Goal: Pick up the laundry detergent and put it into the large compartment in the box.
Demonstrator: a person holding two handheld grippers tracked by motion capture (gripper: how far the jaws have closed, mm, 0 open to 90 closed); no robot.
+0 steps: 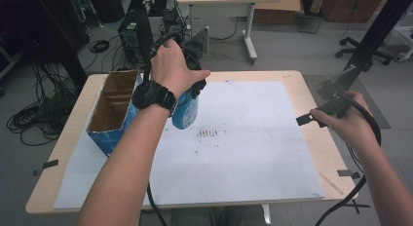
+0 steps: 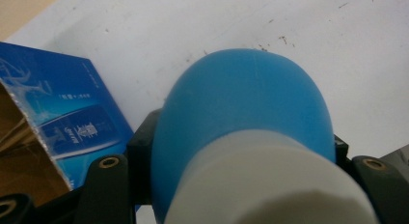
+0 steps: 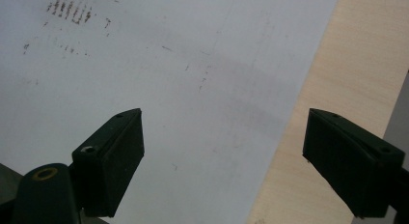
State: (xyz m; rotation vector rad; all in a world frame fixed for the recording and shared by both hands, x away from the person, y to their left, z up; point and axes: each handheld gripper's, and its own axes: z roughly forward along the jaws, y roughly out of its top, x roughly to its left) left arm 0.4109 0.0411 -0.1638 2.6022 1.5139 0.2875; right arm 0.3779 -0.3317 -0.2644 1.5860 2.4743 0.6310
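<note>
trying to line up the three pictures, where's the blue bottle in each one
High view: blue bottle left of centre, held beside the cardboard box.
Left gripper view: bottle at centre, between the jaws.
Right gripper view: not in it.
Shared landmark: the dark scuff marks on the white sheet.

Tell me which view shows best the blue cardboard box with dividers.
The high view: the blue cardboard box with dividers shows whole, open-topped, at the table's left. The left gripper view catches just one printed corner beside the blue plastic bottle.

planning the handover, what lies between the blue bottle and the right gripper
Bare white mat, only smudge marks, between the blue bottle and the right gripper, in the high view.
</note>
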